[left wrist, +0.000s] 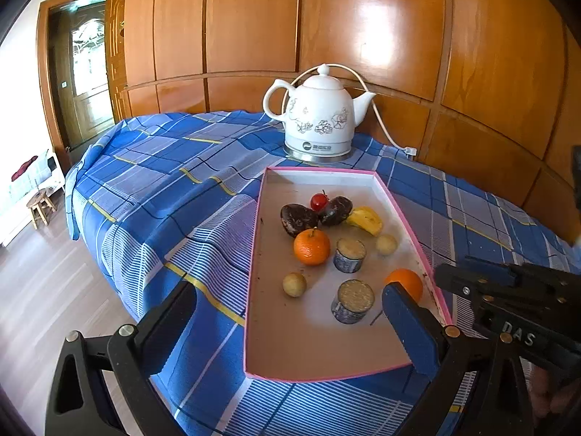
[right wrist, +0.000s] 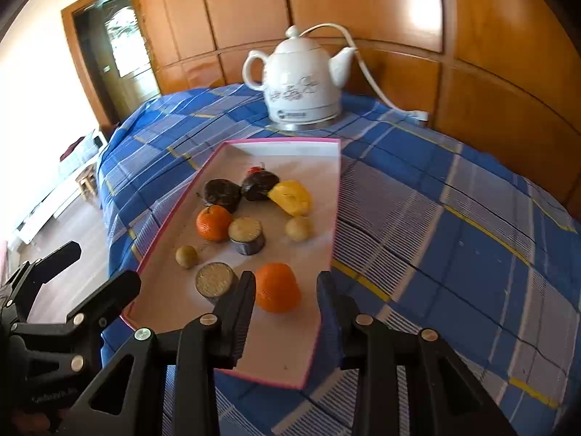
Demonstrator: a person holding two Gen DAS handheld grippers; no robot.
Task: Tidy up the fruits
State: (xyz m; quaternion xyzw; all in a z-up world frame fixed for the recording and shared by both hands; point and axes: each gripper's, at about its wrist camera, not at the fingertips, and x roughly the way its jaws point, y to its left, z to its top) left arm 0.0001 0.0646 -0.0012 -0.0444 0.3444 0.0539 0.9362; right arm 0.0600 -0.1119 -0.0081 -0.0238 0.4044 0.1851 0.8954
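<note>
A pink-rimmed white tray (left wrist: pixel 254 272) (right wrist: pixel 336 196) lies on the blue checked cloth. It holds two oranges (left wrist: pixel 311 246) (right wrist: pixel 277 287), two dark brown fruits (left wrist: pixel 297 219), a red cherry (left wrist: pixel 319 201), a yellow fruit (left wrist: pixel 366 220) (right wrist: pixel 292 196), two small tan round fruits (left wrist: pixel 294 284) and two cut cylinder pieces (left wrist: pixel 352 301). My left gripper (left wrist: pixel 290 323) is open wide above the tray's near end. My right gripper (right wrist: pixel 287 290) is open, its fingers on either side of the near orange without touching it; it also shows in the left wrist view (left wrist: pixel 450 276).
A white ceramic electric kettle (left wrist: pixel 319 116) (right wrist: pixel 303 80) with a cord stands behind the tray, against the wooden panel wall. The table edge drops to a wooden floor on the left, with a small stool (left wrist: pixel 40 203) and a door beyond.
</note>
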